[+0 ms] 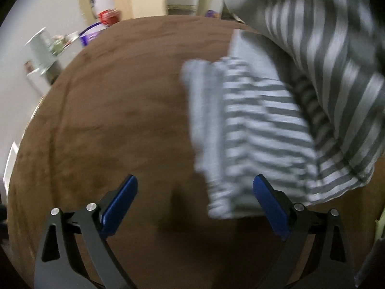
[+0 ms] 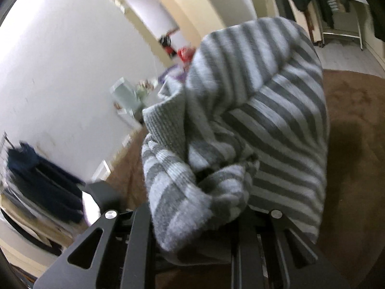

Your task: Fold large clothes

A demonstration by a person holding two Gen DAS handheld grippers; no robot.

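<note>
Jaws of the right gripper (image 2: 204,207) clamp the striped sweater (image 2: 252,120); left gripper (image 1: 195,202) gapes empty, sweater's free end just right of it.

We cannot see the right gripper's fingertips (image 2: 204,216) in the right wrist view: bunched folds of the striped sweater (image 2: 252,120) cover them at lower centre, and the sweater hides much of the brown blanket (image 2: 356,120) behind it. In the left wrist view the sweater (image 1: 259,125) is motion-blurred and runs off the upper right edge. The small items (image 1: 48,48) at upper left there are smeared; we cannot tell what they are. The dark clothing (image 2: 41,183) at lower left of the right wrist view is blurred and cut by the edge.
</note>
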